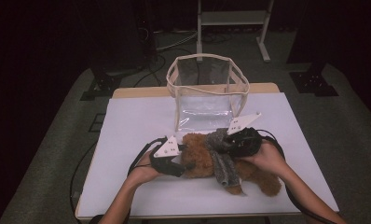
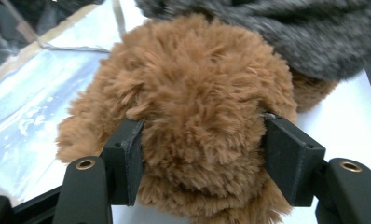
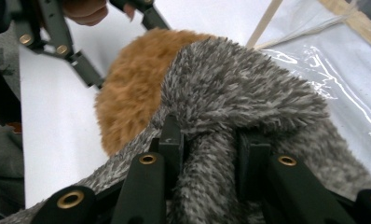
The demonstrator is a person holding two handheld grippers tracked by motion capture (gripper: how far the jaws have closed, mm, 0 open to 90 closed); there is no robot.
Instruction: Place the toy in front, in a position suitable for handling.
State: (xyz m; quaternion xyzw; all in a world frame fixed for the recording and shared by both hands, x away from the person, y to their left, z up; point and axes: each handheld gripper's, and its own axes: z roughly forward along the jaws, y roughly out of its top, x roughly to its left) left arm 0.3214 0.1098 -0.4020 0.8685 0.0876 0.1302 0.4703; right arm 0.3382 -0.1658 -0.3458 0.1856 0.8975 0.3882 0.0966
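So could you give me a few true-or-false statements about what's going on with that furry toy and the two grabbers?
1. The left gripper has its jaws on either side of the brown plush toy. True.
2. The right gripper is pinching the grey scarf. True.
3. The plush toy already sits inside the clear bag. False: it lies on the white table, in front of the bag.
4. The clear bag lies flat and folded. False: it stands upright and open at the top.
5. The scarf is bright red. False: it is fuzzy grey.
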